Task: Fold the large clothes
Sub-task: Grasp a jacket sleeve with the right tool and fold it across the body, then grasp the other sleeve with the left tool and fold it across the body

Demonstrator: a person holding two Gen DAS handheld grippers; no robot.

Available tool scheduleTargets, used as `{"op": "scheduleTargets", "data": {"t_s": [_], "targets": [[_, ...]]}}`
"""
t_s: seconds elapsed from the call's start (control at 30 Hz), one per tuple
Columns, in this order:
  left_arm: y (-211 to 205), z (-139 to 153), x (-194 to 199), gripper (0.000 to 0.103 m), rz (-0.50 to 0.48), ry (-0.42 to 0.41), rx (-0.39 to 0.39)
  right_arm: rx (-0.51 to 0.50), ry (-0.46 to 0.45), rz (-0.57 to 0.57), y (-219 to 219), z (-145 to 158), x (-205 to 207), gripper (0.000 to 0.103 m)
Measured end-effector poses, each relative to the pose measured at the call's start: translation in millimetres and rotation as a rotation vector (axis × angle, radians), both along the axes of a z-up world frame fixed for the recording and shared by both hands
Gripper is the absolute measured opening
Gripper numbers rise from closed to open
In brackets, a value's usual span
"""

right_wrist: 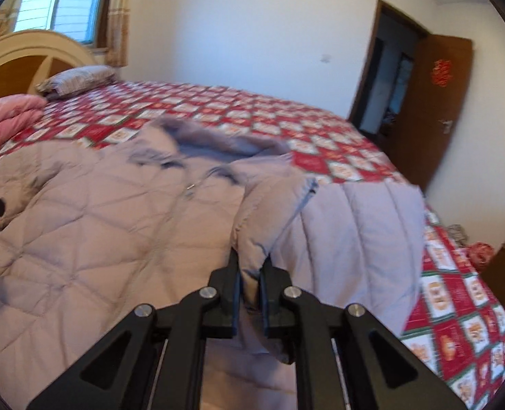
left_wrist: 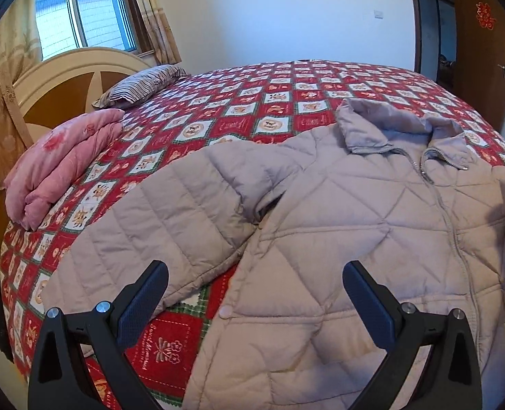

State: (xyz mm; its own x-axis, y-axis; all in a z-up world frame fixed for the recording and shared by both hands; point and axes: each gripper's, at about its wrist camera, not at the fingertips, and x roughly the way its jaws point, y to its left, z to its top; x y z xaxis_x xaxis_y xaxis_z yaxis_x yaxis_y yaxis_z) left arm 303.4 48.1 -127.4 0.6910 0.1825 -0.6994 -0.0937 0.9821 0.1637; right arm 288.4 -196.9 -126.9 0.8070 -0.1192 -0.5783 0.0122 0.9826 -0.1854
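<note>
A large pale lilac quilted jacket lies front up on the bed, zipper closed, collar toward the far side. Its left sleeve lies spread out to the left. My left gripper is open and empty, hovering over the jacket's lower left side near the armpit. My right gripper is shut on the jacket's right sleeve, lifted and folded over the body so the lining shows. The jacket fills the left of the right wrist view, which is blurred.
The bed has a red patchwork cover. A folded pink quilt and a striped pillow lie by the headboard at the left. An open brown door stands at the far right.
</note>
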Motion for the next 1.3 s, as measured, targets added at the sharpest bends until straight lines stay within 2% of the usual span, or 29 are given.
{"op": "scheduleTargets", "data": {"t_s": [0.03, 0.07, 0.23, 0.3, 0.37, 0.53, 0.63, 0.7, 0.83, 0.87, 0.9, 0.97, 1.1, 1.3], "targets": [[1, 1, 1, 0.102, 0.004, -0.002, 0.001, 0.009, 0.004, 0.022, 4, -2, -3, 0.044], [0, 4, 1, 0.102, 0.008, -0.007, 0.005, 0.030, 0.009, 0.051, 5, -2, -7, 0.063], [-22, 18, 3, 0.102, -0.033, -0.028, -0.013, 0.066, 0.012, 0.084, 2, 6, -33, 0.067], [-42, 24, 3, 0.102, -0.080, -0.031, -0.028, 0.088, 0.005, 0.088, -6, 9, -47, 0.073], [-64, 27, 4, 0.102, -0.129, -0.022, -0.051, 0.089, -0.007, 0.072, -12, 11, -58, 0.081], [-122, 32, 4, 0.102, -0.236, -0.006, -0.087, 0.079, 0.010, -0.014, -40, 6, -73, 0.081], [-160, 23, 8, 0.102, -0.307, 0.031, -0.096, 0.109, 0.027, -0.042, -57, 0, -77, 0.081], [-182, 7, 16, 0.102, -0.337, 0.072, -0.089, 0.112, 0.037, -0.059, -64, -5, -78, 0.081], [-207, -22, 31, 0.101, -0.379, 0.160, -0.156, 0.118, 0.061, -0.077, -74, -16, -84, 0.081], [-212, -26, 31, 0.086, -0.395, 0.171, -0.175, 0.117, 0.066, -0.083, -77, -19, -87, 0.081], [-218, -30, 31, 0.058, -0.419, 0.183, -0.199, 0.119, 0.073, -0.088, -78, -23, -88, 0.081], [-227, -36, 34, 0.023, -0.462, 0.217, -0.233, 0.128, 0.091, -0.100, -83, -30, -90, 0.082], [-228, -24, 26, 0.014, -0.492, 0.155, -0.195, 0.150, 0.114, -0.123, -96, -40, -90, 0.082], [-193, 4, 17, 0.012, -0.471, 0.043, -0.109, 0.157, 0.111, -0.137, -96, -47, -91, 0.087]]}}
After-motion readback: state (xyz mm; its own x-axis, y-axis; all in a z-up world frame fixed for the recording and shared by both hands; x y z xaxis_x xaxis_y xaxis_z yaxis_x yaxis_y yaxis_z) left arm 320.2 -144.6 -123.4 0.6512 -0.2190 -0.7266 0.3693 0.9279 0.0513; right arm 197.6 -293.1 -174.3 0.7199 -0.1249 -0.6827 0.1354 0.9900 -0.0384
